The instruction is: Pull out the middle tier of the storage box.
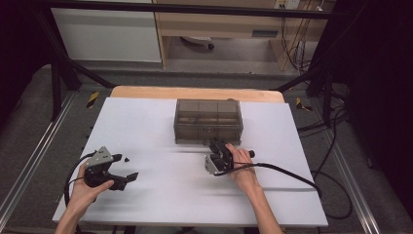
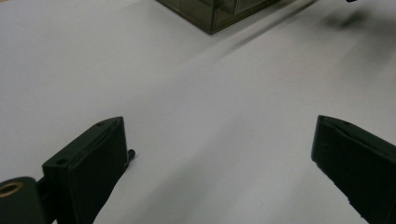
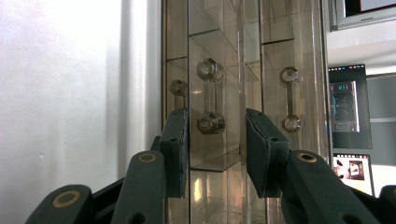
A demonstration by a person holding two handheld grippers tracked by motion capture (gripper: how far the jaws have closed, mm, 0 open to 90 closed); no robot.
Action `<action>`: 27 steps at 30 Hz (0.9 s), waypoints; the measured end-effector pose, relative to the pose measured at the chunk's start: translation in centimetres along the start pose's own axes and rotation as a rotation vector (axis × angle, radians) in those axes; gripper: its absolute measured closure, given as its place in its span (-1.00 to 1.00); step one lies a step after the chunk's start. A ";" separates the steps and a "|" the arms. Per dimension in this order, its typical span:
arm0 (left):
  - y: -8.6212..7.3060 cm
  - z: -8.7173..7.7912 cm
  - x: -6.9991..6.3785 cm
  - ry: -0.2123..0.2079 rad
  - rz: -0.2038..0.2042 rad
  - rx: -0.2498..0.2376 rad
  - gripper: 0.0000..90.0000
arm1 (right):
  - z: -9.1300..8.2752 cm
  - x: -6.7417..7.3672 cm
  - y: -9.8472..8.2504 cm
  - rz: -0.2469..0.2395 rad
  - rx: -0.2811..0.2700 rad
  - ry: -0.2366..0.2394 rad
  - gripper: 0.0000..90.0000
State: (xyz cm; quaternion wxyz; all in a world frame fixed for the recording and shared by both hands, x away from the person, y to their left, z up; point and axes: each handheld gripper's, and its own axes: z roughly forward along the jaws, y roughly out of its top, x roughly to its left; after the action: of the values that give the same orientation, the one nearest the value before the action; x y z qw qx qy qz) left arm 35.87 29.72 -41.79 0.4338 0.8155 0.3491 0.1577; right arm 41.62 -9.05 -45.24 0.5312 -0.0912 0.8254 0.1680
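Two grippers are over a table covered by a white sheet (image 1: 146, 126). One smoky transparent box (image 1: 208, 121) with compartments stands on the sheet near the far edge, about at the middle of that edge; behind it a strip of bare wooden tabletop (image 1: 146, 92) shows.

In the high view the right gripper (image 1: 217, 147) is at the near side of the box, just in front of its front wall, and the person's right hand (image 1: 242, 168) holds it from behind. In the right gripper view the two black jaws stand partly open, one at each side of a small clear handle (image 3: 209, 96) on the front of the box. This handle looks like a short bar with one nut-shaped end above and one below. A gap shows between each pad and the handle, so the jaws do not press on it; whether they touch the wall of the box I cannot tell. A second handle of the same kind (image 3: 290, 98) is beside it, outside the jaws.

The left gripper (image 1: 127, 167) is near the near-left corner of the sheet, well apart from the box, held by the left hand (image 1: 92, 187). In the left gripper view its jaws are wide open, with bare white sheet between them, and a corner of the box (image 2: 219, 11) is at the top edge.
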 end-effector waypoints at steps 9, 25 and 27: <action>0.0 0.0 0.0 -0.001 0.001 0.003 -0.93 | -0.4 0.1 0.1 -0.003 -0.002 0.004 0.40; 0.0 0.0 -0.1 -0.002 0.001 0.002 -0.93 | -1.0 0.4 0.3 -0.004 -0.005 0.009 0.41; 0.0 0.0 -0.1 -0.001 0.002 0.002 -0.93 | -1.0 0.4 0.3 -0.007 -0.005 0.011 0.41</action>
State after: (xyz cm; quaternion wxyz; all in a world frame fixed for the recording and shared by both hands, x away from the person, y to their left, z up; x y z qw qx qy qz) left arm 35.83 29.66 -41.79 0.4329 0.8164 0.3483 0.1574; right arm 40.48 -9.15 -45.13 0.5269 -0.0964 0.8276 0.1678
